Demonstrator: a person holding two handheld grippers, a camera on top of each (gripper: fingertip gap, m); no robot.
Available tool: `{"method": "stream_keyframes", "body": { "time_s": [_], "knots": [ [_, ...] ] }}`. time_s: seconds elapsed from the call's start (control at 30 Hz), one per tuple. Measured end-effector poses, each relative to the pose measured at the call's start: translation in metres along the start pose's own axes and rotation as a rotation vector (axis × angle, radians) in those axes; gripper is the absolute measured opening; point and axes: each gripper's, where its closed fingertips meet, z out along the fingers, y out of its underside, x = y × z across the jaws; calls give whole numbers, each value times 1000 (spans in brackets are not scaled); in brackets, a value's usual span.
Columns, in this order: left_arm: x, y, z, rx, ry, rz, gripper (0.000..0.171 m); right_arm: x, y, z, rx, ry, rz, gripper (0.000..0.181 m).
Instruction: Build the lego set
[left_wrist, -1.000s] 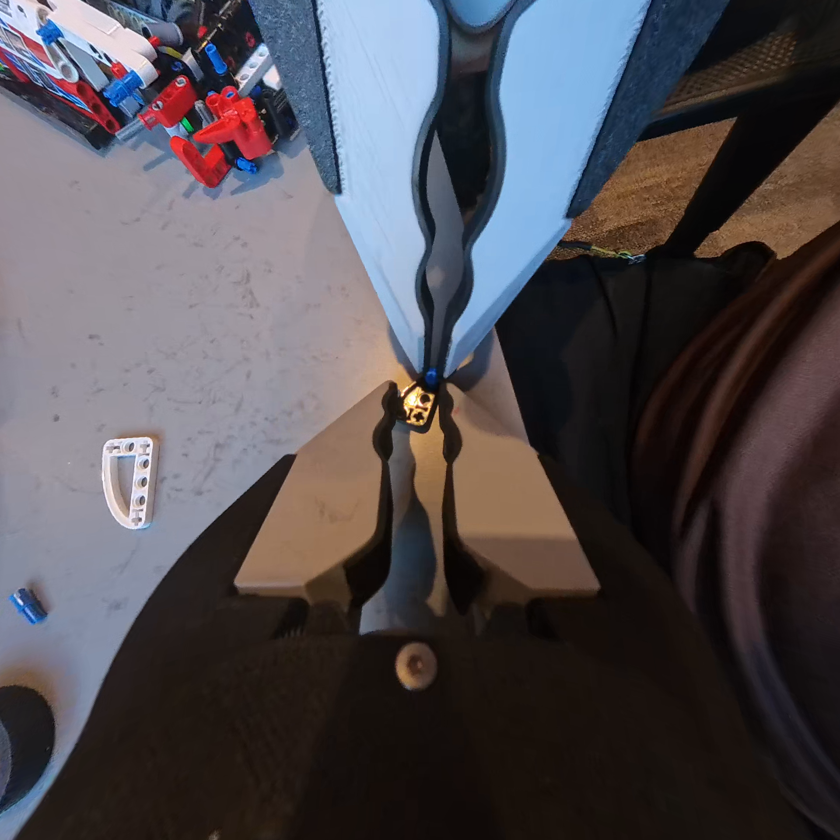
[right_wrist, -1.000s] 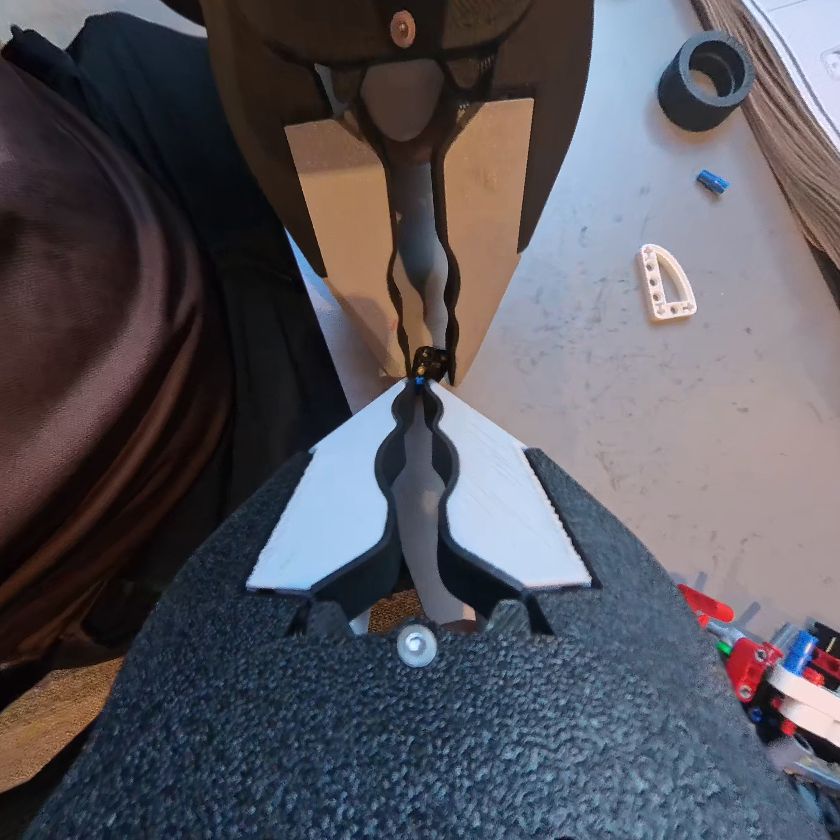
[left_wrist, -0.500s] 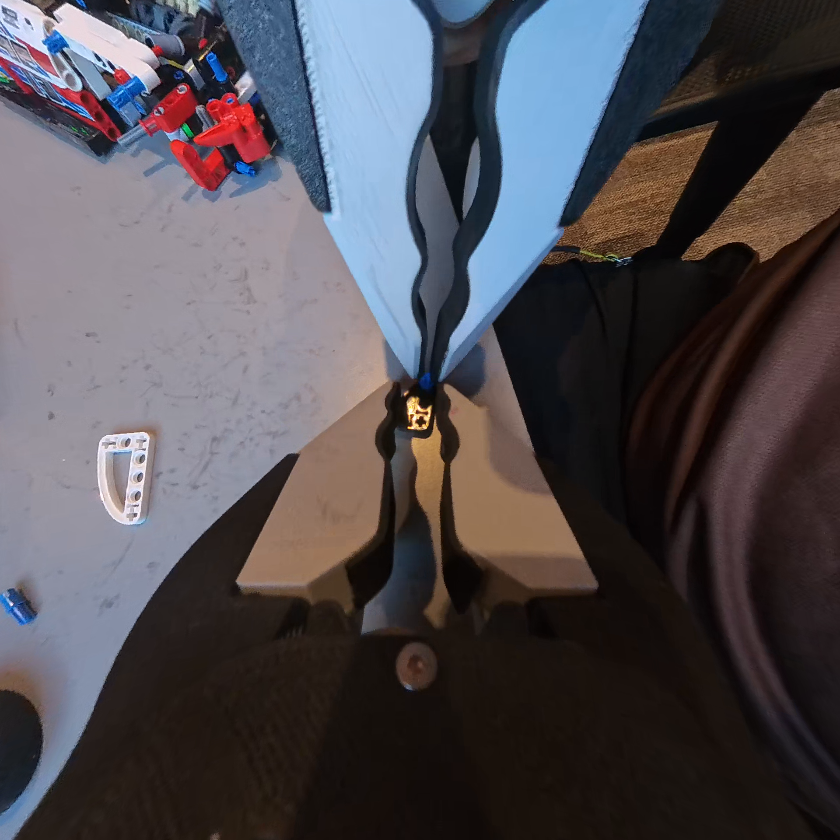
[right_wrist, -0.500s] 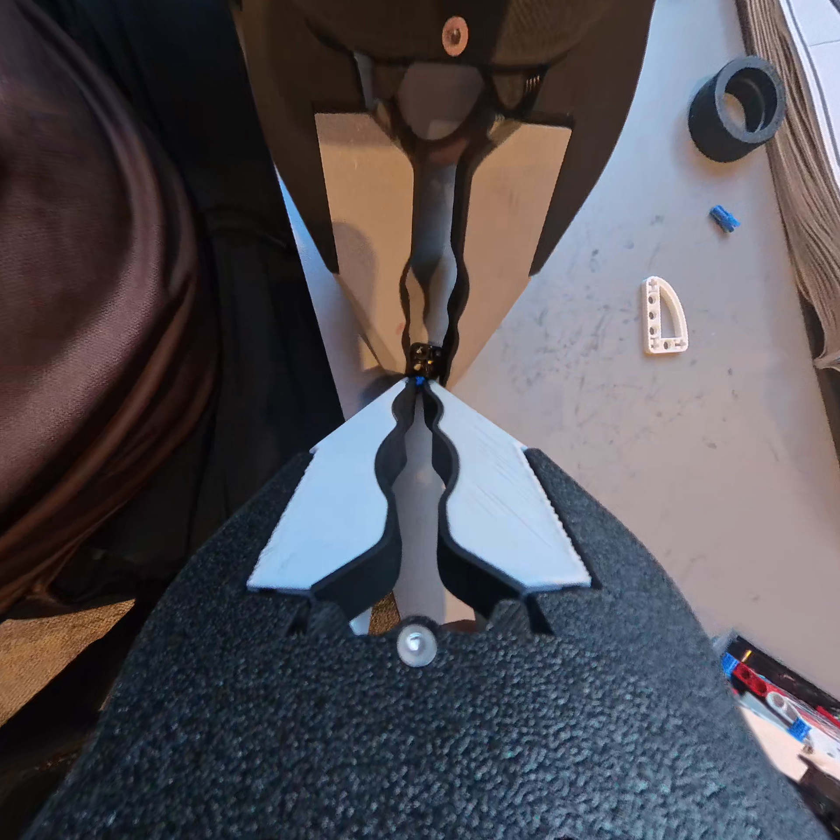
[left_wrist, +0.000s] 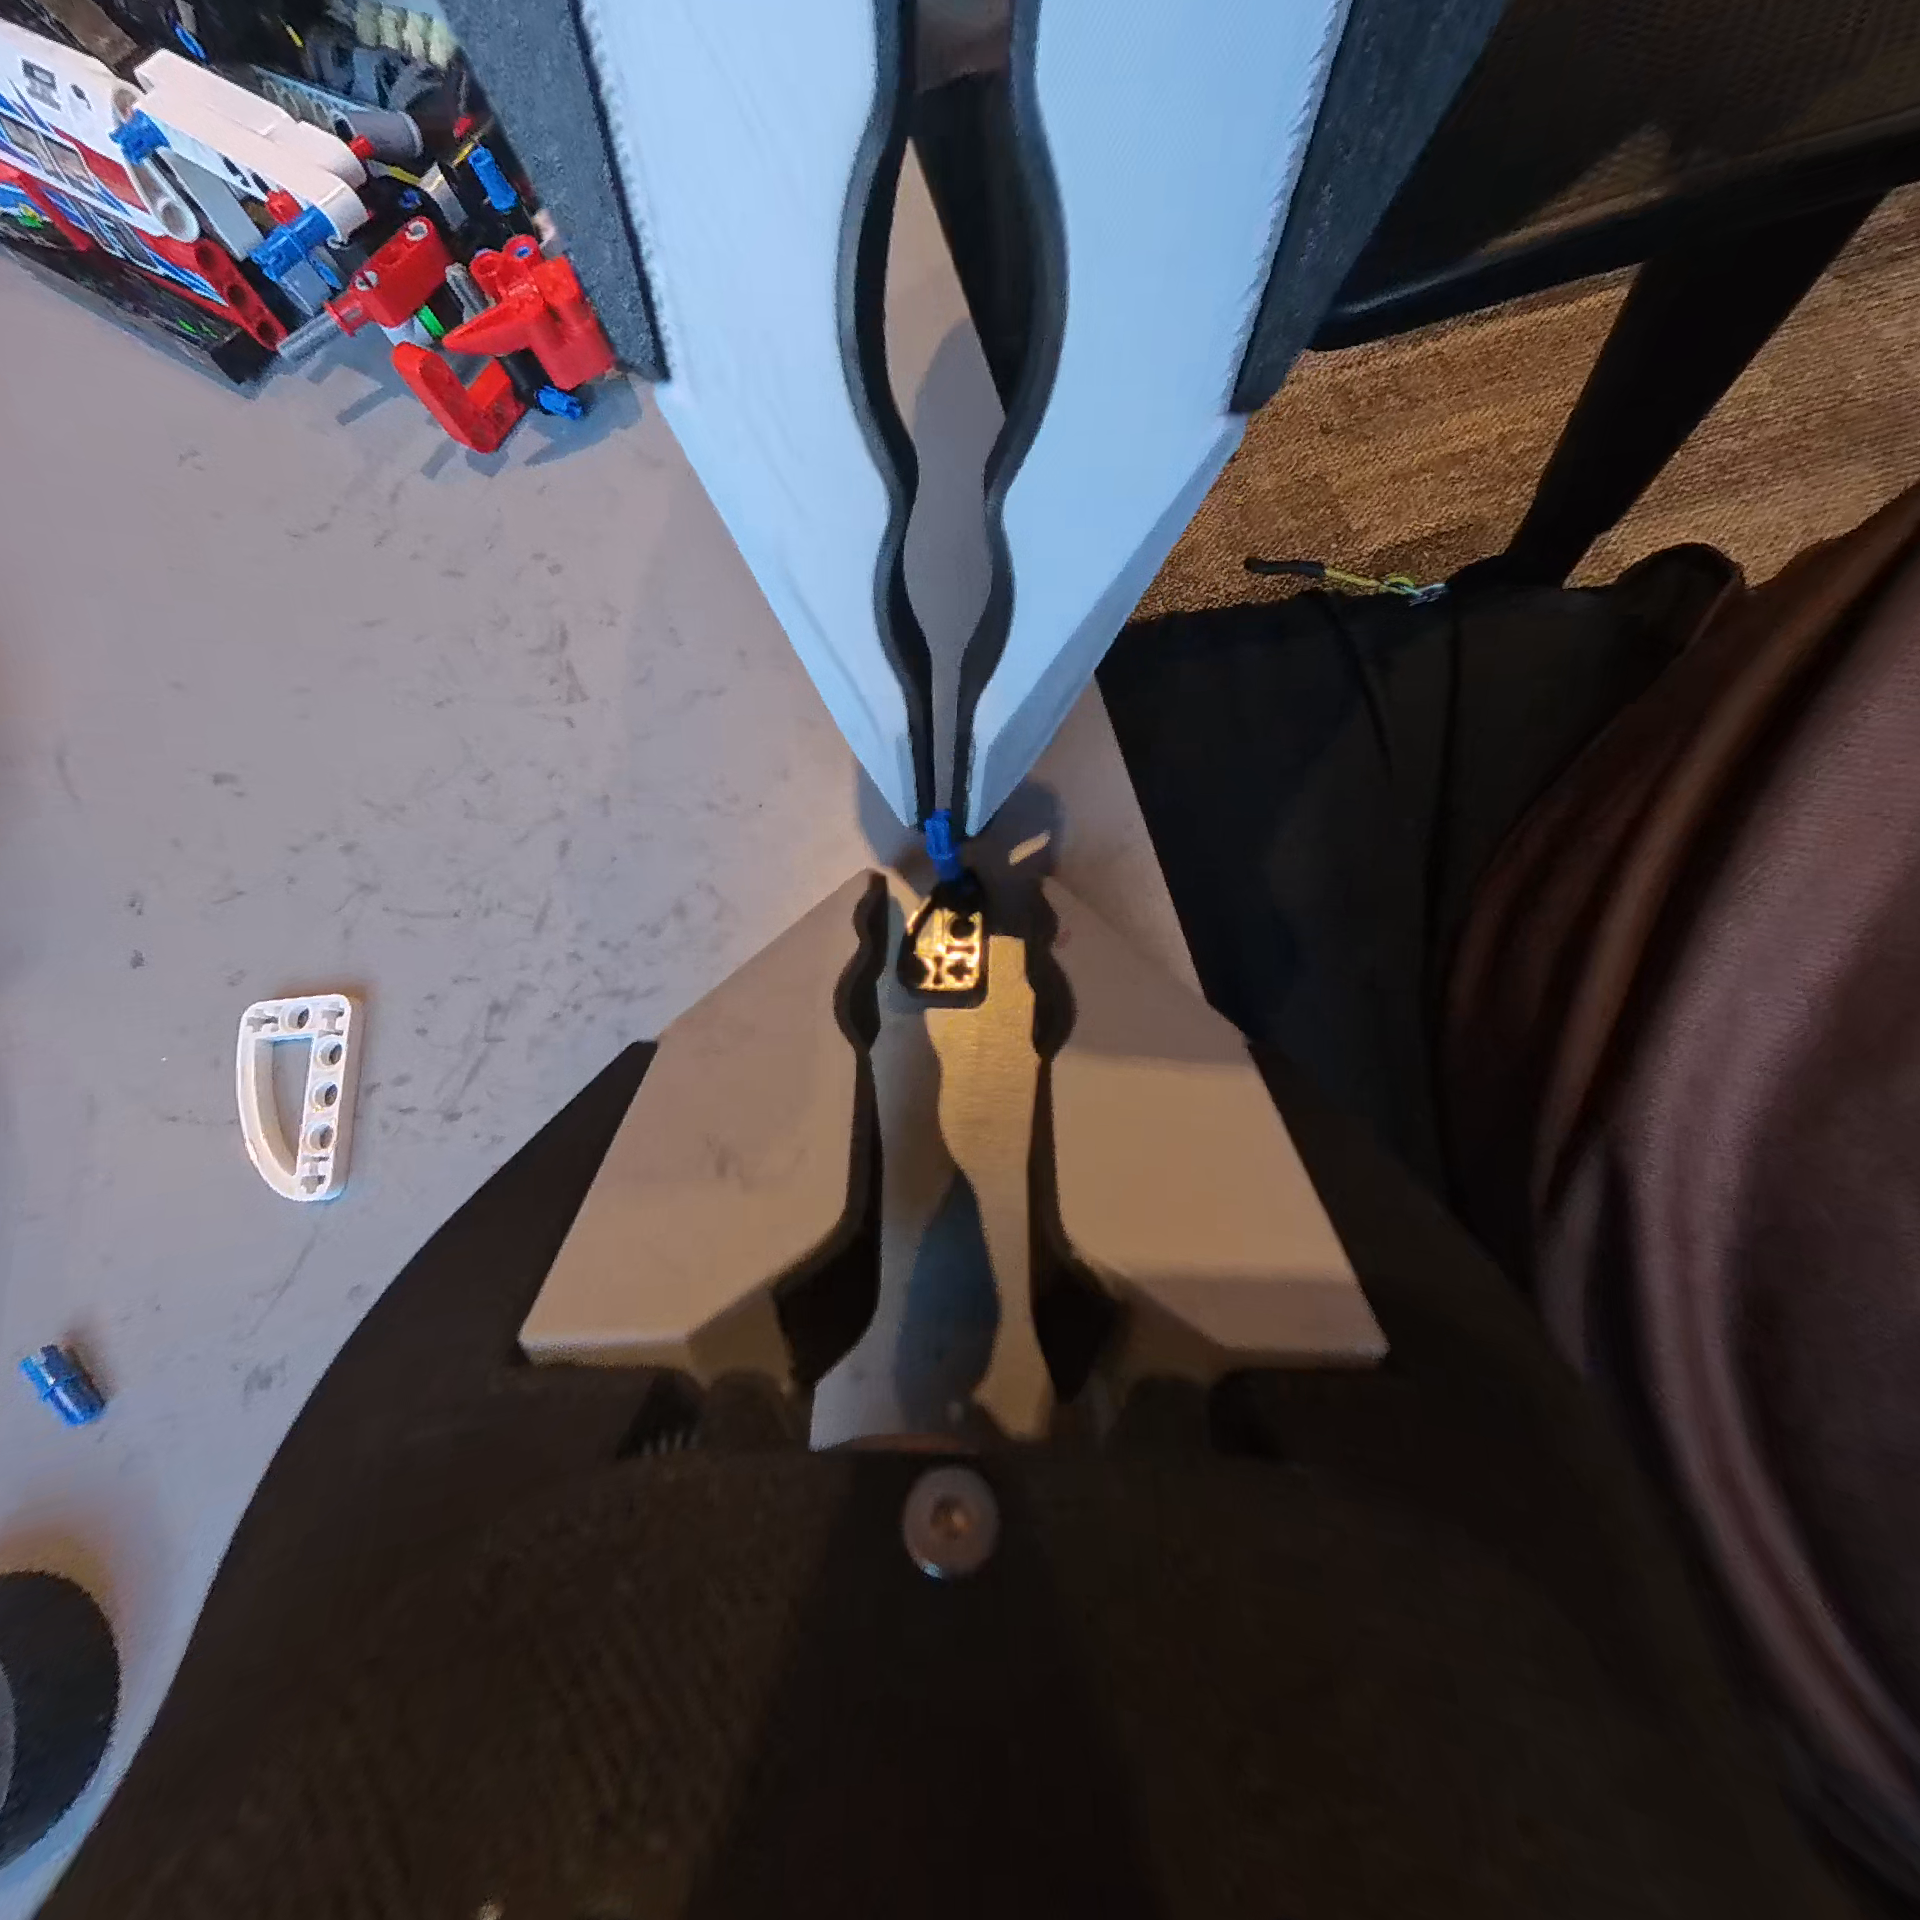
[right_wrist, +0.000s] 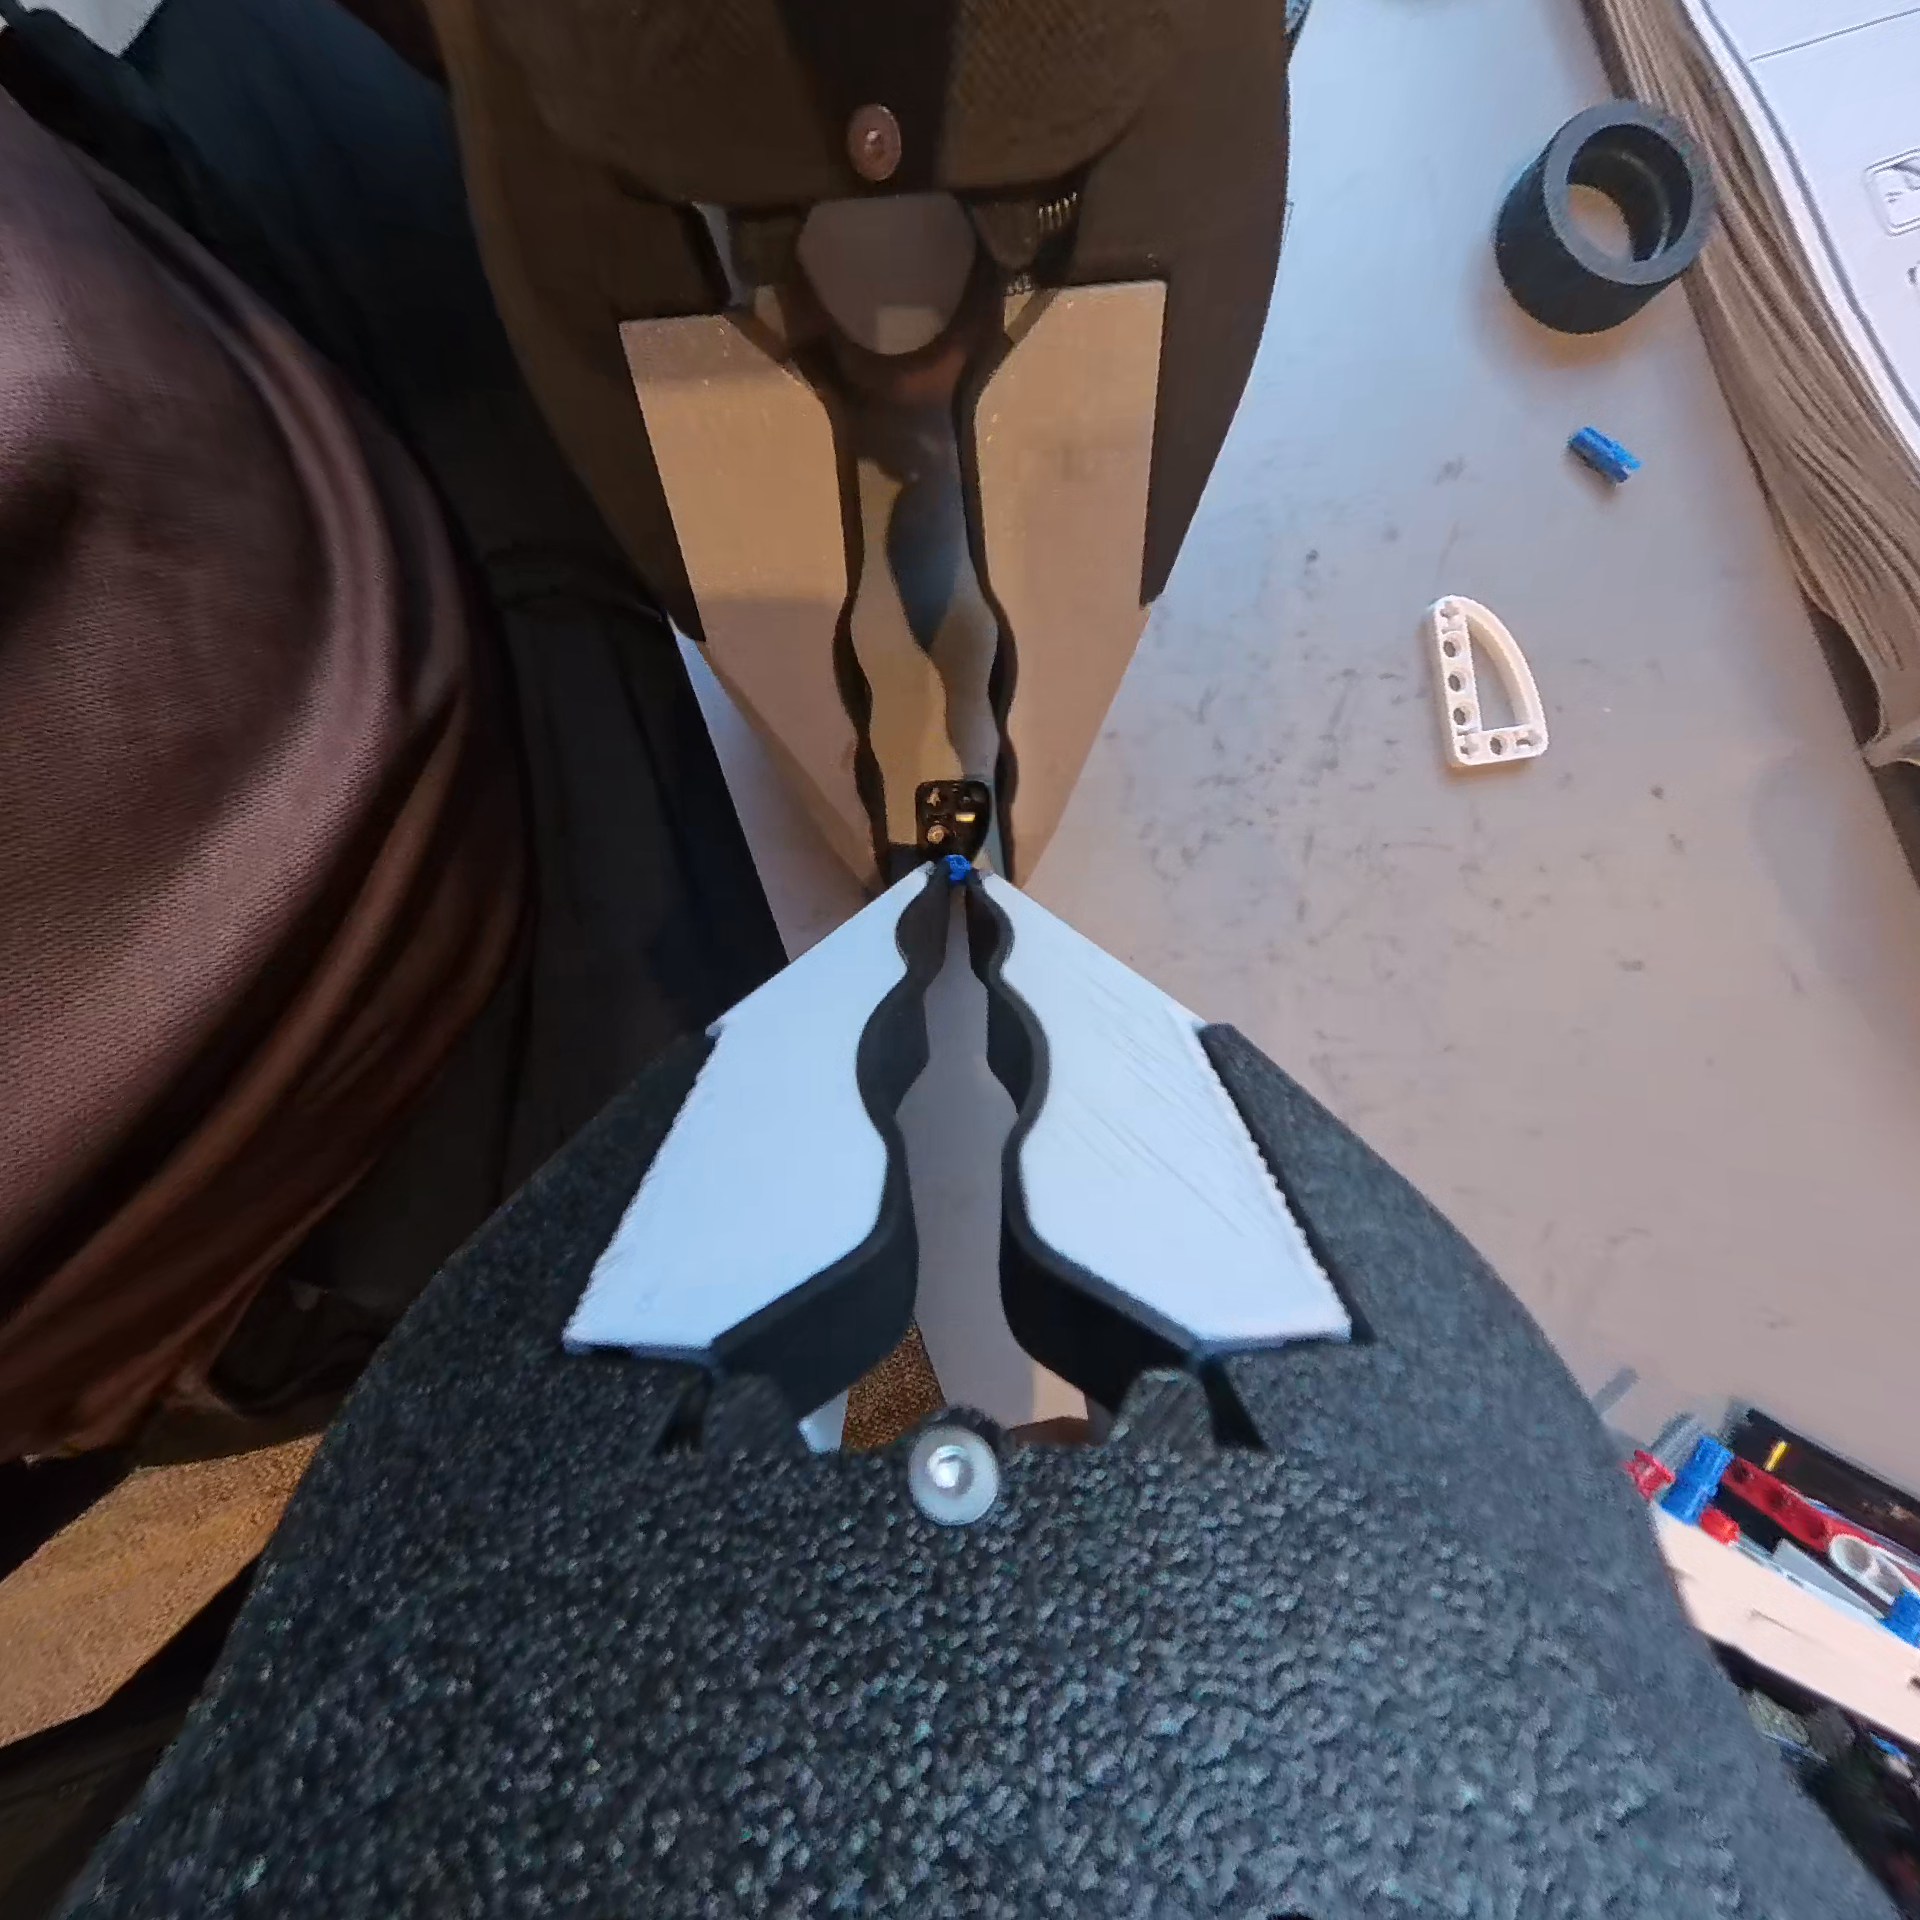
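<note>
A scuffed grey bench (left_wrist: 312, 675) sits over brown carpet (left_wrist: 1403, 436). The left gripper (left_wrist: 951, 935) jaws clamp a black connector (left_wrist: 945, 956); the right gripper (right_wrist: 954, 878) jaws pinch a blue pin (left_wrist: 940, 836), its long axis aimed at the connector.

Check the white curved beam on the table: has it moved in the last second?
No. In the right wrist view the white curved beam keeps its spot near the loose blue pin and black ring.
</note>
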Motion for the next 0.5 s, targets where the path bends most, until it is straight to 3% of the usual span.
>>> {"method": "stream_keyframes", "body": {
  "time_s": [0.03, 0.5],
  "knots": [
    [-1, 0, -1, 0, -4, -2, 26, 1, 0, -1, 3, 6, 2, 3],
    [-6, -24, -22, 178, -42, -46, 2, 3, -14, -14, 200, -17, 160, 2]
  ]
}}
